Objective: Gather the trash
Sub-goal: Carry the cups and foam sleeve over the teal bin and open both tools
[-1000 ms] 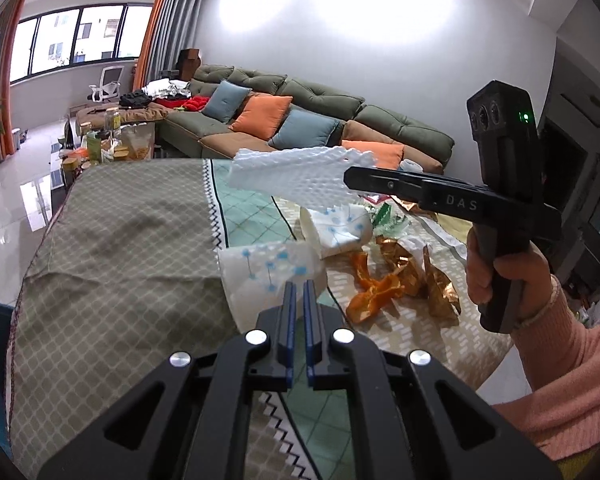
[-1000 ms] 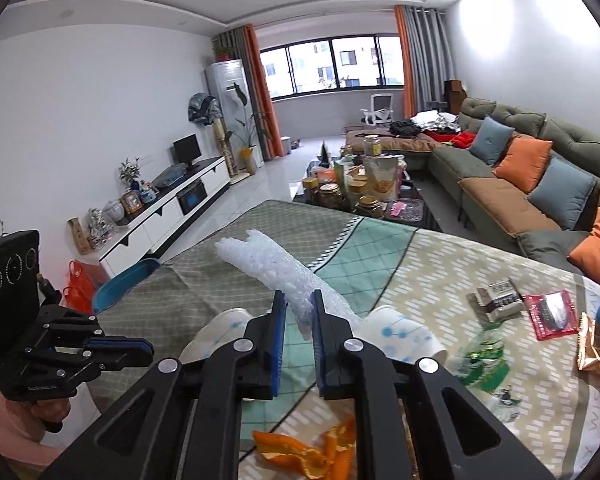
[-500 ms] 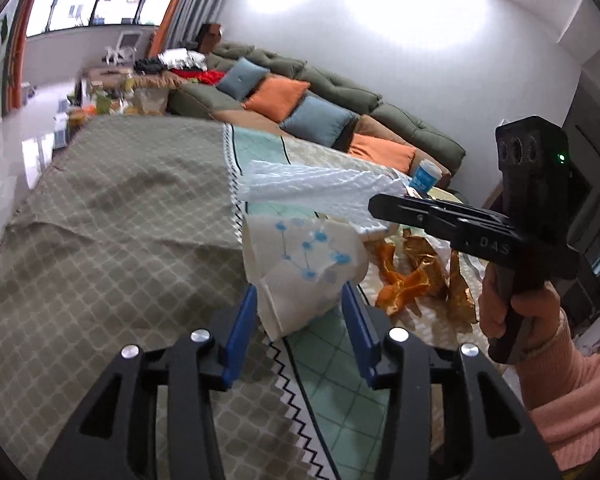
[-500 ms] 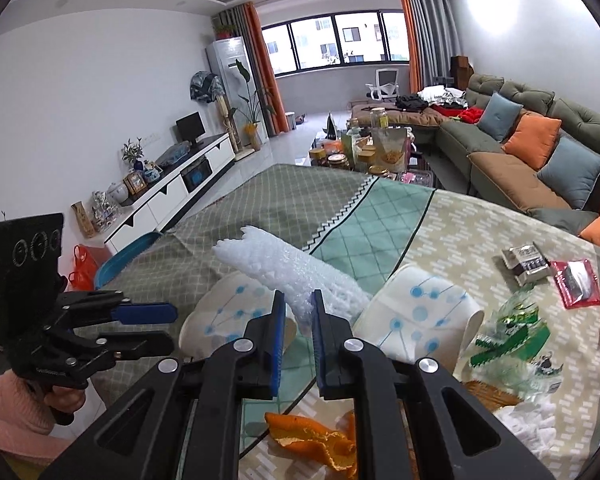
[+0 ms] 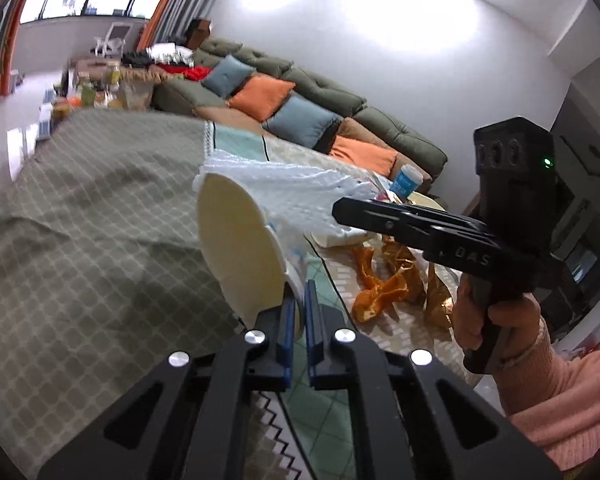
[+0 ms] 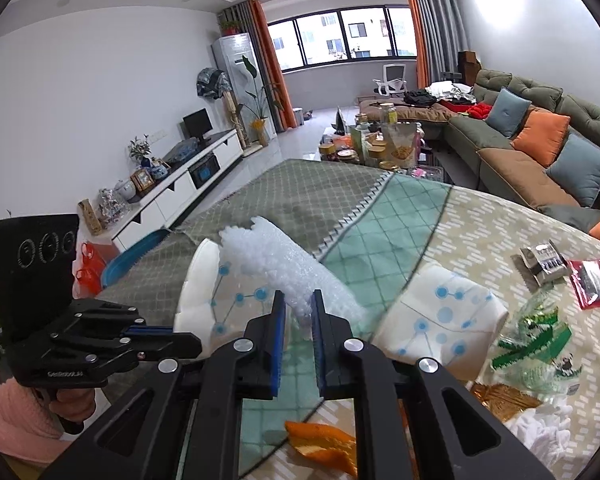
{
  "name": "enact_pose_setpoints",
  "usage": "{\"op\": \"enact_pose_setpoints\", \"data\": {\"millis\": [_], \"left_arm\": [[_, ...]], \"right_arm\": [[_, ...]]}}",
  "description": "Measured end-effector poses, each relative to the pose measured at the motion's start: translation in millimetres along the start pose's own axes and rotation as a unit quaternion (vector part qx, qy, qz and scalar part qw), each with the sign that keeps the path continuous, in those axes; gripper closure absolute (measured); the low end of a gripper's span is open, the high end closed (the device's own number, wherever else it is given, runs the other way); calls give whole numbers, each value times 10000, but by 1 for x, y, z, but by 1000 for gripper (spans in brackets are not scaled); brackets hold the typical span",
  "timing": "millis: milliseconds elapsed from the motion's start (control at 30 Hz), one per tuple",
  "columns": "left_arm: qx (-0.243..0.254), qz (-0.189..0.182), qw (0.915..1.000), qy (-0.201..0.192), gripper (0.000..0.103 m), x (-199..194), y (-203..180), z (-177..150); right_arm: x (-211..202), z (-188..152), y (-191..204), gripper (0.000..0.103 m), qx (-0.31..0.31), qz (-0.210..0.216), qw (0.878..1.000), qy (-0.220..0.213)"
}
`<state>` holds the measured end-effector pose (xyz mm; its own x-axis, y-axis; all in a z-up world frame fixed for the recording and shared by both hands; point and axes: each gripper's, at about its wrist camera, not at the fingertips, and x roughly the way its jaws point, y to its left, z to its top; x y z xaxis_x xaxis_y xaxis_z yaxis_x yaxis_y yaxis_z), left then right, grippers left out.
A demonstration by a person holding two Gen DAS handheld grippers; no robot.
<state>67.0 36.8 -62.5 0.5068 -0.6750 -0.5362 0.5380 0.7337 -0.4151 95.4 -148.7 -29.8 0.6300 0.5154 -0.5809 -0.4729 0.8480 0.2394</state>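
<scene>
My left gripper (image 5: pixel 298 300) is shut on the rim of a white paper cup (image 5: pixel 240 248) with blue dots, lifted off the table with its mouth toward the camera. In the right wrist view the same cup (image 6: pixel 216 300) sits in the left gripper (image 6: pixel 192 346). My right gripper (image 6: pixel 298 308) is shut on a white foam net sleeve (image 6: pixel 276 264), whose far end lies over the cup's mouth. In the left wrist view the sleeve (image 5: pixel 300 192) reaches from the right gripper (image 5: pixel 340 210) to the cup's rim.
A second dotted paper cup (image 6: pixel 440 320) lies on its side on the patterned tablecloth (image 6: pixel 320 200). Orange peel (image 5: pixel 384 292), gold wrappers (image 5: pixel 436 300), a green-printed plastic bag (image 6: pixel 540 344), a red packet (image 6: pixel 592 284) and a small box (image 6: pixel 544 262) lie to the right. A sofa (image 6: pixel 540 148) is behind.
My left gripper has closed on the paper cup's rim and lifted it, tipping the mouth toward the camera. The right gripper has brought the foam sleeve's end over the cup.
</scene>
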Motion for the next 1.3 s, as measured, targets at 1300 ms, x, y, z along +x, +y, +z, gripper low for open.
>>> {"op": "enact_pose_setpoints", "data": {"millis": [1300], "left_arm": [[-1891,2849,9374,-664,96,-181,194,-36]], "right_arm": [[206,60,217,90,-1594,1301,9712,1200]]}}
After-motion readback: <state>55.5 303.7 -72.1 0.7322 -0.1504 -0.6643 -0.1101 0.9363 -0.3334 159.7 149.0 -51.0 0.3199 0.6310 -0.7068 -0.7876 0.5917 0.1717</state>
